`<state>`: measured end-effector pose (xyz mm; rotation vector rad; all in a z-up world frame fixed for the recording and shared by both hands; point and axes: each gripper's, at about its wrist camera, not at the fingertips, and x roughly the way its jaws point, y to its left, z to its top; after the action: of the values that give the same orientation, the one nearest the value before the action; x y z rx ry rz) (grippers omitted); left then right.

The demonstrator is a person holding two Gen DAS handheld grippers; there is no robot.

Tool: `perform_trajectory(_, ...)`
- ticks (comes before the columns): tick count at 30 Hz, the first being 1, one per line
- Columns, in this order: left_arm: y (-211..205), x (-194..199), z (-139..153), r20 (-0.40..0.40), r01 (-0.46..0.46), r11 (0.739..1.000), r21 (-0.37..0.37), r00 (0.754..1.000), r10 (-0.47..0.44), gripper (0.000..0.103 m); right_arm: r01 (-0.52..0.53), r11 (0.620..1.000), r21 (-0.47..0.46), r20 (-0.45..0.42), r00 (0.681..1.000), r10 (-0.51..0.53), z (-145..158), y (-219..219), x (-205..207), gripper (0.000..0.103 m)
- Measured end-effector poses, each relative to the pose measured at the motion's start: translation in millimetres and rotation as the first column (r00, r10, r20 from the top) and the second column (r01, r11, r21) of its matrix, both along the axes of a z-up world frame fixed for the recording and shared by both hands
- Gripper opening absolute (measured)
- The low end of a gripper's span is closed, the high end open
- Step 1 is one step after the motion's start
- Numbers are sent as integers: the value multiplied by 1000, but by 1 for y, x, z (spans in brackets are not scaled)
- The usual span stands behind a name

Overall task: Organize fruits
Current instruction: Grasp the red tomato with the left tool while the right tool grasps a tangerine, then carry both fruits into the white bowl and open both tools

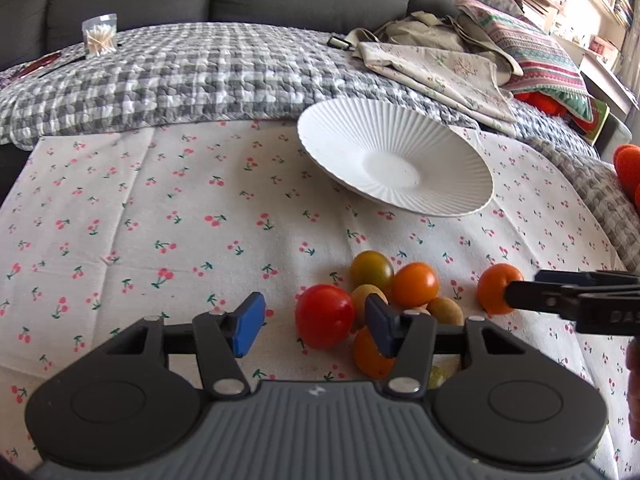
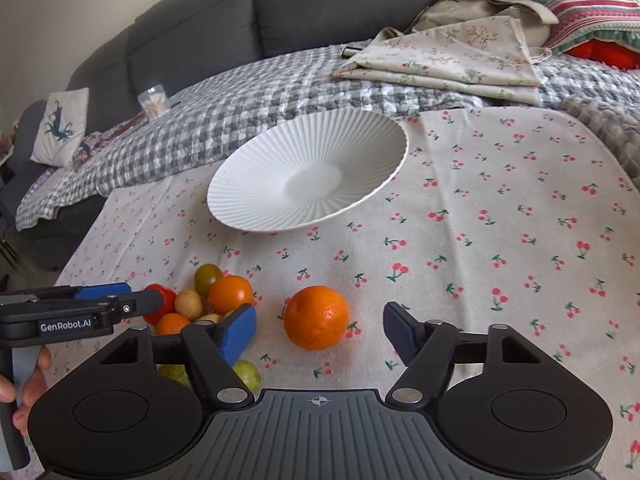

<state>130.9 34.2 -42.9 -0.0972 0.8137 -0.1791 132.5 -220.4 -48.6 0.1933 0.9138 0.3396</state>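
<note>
Both grippers closing in on fruit, plate still bare

Nearest, the left gripper (image 1: 316, 326) straddles the red tomato (image 1: 325, 316), blue pads apart and not visibly pressing it; the right gripper (image 2: 320, 330) brackets the lone orange (image 2: 317, 317) with daylight on both sides, so nothing looks clamped yet. This reads as the grasp stage of a first pick: each pair of tongs likely needs to settle lower and pinch evenly before lifting, gently on the tomato. Just beside the left gripper sits the cluster on the cherry-print cloth (image 2: 500, 200): about eight small fruits, one red, two orange, one dark green-red, several yellowish or green, some half hidden, so the count is uncertain. Beyond them lies one white ribbed plate (image 2: 248, 184), then the checked blanket (image 1: 180, 76), well apart
</note>
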Motion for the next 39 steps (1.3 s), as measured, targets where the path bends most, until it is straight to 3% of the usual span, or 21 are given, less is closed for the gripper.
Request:
perform_trajectory(9, -4, 7, -2, 18, 52, 998, -25, 998, -52, 37, -35, 997, -65, -28, 999, 33, -13, 14, 9, 40)
perform_trajectory(15, -1, 10, -2, 33, 54, 998, -42, 998, -52, 31, -34, 997, -70, -21, 999, 33, -10, 15, 6, 39)
perform_trajectory(24, 3, 8, -1, 23, 29, 997, -68, 999, -28, 30, -21, 998, -54, -8, 1000, 20, -4, 13, 4, 39)
perform_trajectory(39, 12, 12, 28, 89, -5, 991, -134, 996, 18, 30, 64, 998, -21, 59, 996, -63, 17, -14, 10, 39)
